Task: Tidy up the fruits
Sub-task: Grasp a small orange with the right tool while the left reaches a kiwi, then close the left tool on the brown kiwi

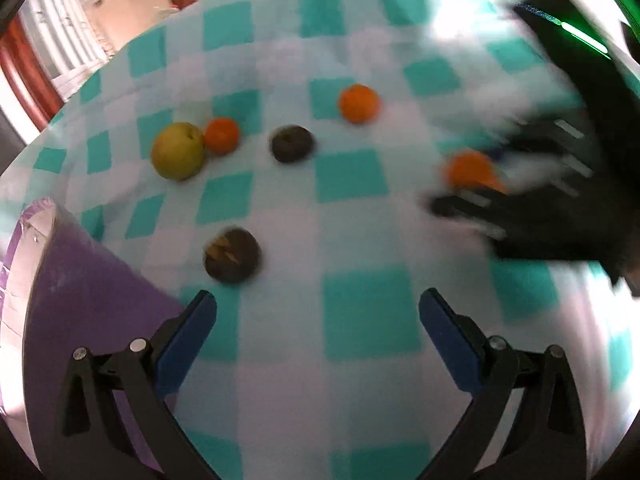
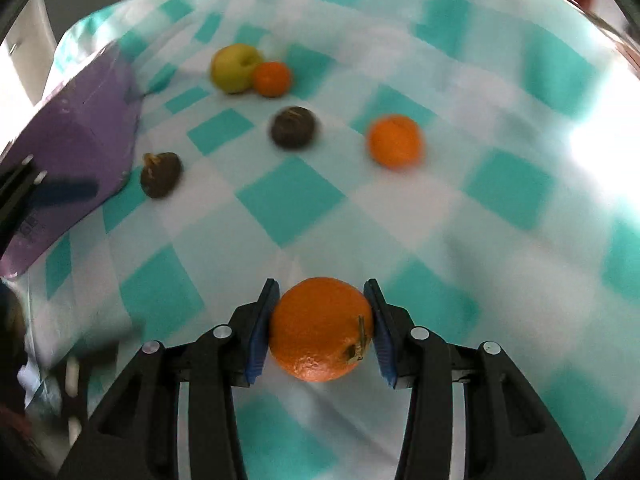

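The right gripper (image 2: pixel 322 320) pinches an orange (image 2: pixel 322 328) between its blue pads, clear above the checked cloth (image 2: pixel 288 200). The left gripper (image 1: pixel 318 336) hangs spread and empty near a dark fruit (image 1: pixel 232 256). I'd keep the squeeze gentle and carry the orange level towards the purple tray (image 2: pixel 80 132), lowering it before letting go. Nothing lies on the part of the tray I can see; the other fruits sit loose on the cloth.

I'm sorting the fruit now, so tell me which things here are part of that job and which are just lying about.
Part of the job:
held orange in the right gripper
two loose oranges
yellow-green apple
two dark brown fruits
purple tray
left gripper, open

Just there:
checked tablecloth
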Demonstrator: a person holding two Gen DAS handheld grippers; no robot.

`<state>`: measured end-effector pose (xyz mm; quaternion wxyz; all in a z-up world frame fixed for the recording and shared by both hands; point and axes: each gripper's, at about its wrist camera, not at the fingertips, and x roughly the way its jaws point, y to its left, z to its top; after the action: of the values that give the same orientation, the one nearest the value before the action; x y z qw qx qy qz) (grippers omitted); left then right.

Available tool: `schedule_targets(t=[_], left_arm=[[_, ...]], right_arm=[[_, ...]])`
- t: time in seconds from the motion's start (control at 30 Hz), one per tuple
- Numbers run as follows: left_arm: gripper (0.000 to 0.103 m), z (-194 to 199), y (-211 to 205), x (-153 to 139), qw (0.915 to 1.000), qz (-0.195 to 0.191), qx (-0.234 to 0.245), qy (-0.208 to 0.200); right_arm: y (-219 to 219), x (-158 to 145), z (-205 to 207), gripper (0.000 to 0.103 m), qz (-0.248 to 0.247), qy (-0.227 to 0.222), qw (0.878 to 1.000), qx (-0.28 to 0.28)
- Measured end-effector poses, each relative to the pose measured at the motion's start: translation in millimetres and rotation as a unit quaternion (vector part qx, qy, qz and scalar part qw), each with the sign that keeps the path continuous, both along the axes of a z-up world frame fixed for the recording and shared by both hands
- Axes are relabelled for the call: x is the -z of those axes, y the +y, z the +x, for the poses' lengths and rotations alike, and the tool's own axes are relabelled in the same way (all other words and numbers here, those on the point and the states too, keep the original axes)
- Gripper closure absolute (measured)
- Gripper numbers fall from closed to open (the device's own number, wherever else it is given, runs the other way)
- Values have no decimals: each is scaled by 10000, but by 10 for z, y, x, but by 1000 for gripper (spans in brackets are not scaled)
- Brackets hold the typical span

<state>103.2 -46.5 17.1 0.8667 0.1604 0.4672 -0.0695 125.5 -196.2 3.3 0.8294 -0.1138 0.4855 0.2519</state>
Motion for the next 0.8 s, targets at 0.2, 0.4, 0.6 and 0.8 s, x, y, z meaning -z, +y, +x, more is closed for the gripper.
schedule_targets(t=[0.2, 0.4, 0.6, 0.8], left_arm=[[3, 367, -95, 67, 9970, 618, 344, -320], [1, 607, -104, 176, 9978, 603, 285, -39], [1, 897, -34, 193, 9964, -18, -432, 731], [2, 1025, 21, 81, 9795, -924, -1341, 1182]], right_arm=[[-242, 11, -244, 55, 365, -20, 9975, 610], [-258, 15, -249, 55, 517, -53, 9960, 725], [-392, -21, -345, 55, 601, -66, 9947, 828], [-411, -29, -351, 55, 644, -27, 9937, 918]])
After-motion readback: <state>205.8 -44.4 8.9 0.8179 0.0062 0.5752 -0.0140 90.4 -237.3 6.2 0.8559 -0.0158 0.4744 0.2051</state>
